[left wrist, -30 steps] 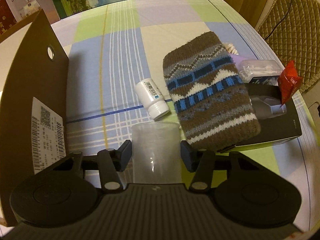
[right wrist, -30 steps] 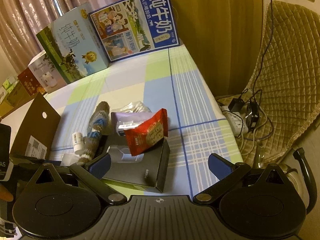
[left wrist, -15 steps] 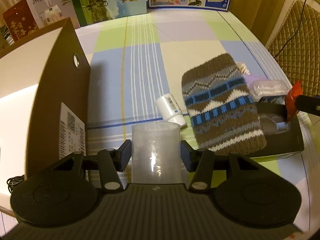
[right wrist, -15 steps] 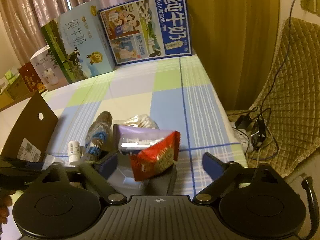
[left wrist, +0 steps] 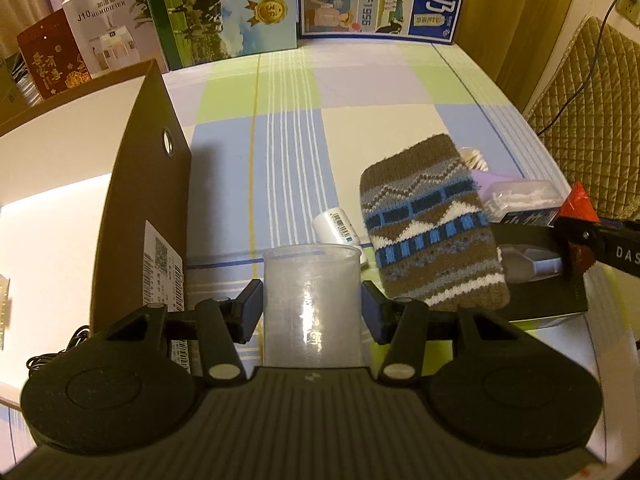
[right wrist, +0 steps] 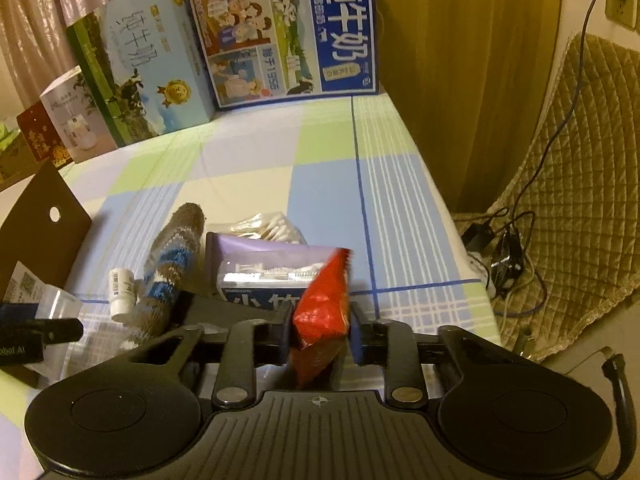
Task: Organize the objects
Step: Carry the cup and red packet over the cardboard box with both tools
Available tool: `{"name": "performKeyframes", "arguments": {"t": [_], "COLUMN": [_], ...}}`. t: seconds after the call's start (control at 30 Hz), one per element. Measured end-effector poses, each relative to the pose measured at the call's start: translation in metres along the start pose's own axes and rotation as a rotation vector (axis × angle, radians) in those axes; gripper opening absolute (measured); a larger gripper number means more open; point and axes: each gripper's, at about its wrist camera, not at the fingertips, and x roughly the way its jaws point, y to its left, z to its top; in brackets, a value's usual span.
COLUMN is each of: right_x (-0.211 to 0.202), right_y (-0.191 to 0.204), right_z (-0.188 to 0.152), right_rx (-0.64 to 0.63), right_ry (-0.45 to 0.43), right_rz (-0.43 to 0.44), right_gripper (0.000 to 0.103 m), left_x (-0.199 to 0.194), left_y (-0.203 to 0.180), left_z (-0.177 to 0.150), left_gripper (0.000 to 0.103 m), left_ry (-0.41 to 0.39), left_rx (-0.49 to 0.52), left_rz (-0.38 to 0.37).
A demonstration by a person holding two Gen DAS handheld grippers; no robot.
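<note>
Right gripper [right wrist: 320, 330]: jaws had just been closing, fingers [right wrist: 357, 334] now pinching the red snack packet [right wrist: 322, 304] between them, over the black box [left wrist: 540, 280]. Left gripper [left wrist: 312, 308]: fingers gripped the translucent plastic cup [left wrist: 312, 300]; white bottle [left wrist: 336, 226] and knitted pouch [left wrist: 428, 232] lay just beyond them on the table [left wrist: 360, 92].

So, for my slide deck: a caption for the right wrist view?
Right gripper shut on a red snack packet above the black box.
</note>
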Motion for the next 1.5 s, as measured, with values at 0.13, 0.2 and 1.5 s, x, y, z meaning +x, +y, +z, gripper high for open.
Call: {"name": "performKeyframes", "arguments": {"t": [0.13, 0.2, 1.5], "right_x": [-0.025, -0.030, -0.041], "right_y": [-0.001, 0.000, 0.315], "right_z": [-0.001, -0.001, 0.013], "right_rx": [0.010, 0.012, -0.304], "right_ry": [-0.051, -0.059, -0.118], "right_rz": [0.018, 0.024, 0.443], "right_gripper": [0.024, 0.024, 0.024], "left_x": [-0.013, -0.021, -0.134], "left_y": [-0.001, -0.001, 0.239], "left_z": [0.000, 0.001, -0.017], "left_gripper": [0.047, 0.047, 0.047], "left_ry": [-0.025, -0.039, -0.193], "left_rx": [-0.001, -0.002, -0.138], "left_rz": [-0.013, -0.024, 0.085]}}
